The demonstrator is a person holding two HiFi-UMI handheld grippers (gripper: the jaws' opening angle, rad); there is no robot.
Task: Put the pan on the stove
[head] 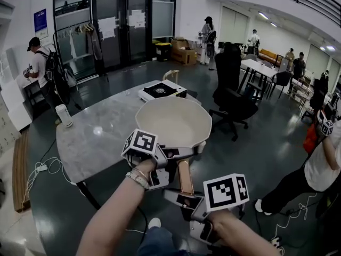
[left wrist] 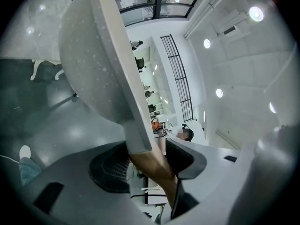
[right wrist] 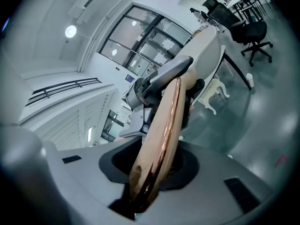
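A cream pan with a copper-brown handle hangs over the near end of the grey marble table. My left gripper is shut on the handle close to the pan's bowl. My right gripper is shut on the handle's far end. In the left gripper view the pan stands edge-on, with the handle between the pads. The right gripper view looks along the handle toward the pan. The small white stove with a black burner sits at the table's far end.
A white cup stands on the table's left side. A black office chair is just right of the table. A person sits at the right edge. Cables lie on the floor at left. Other people stand further back.
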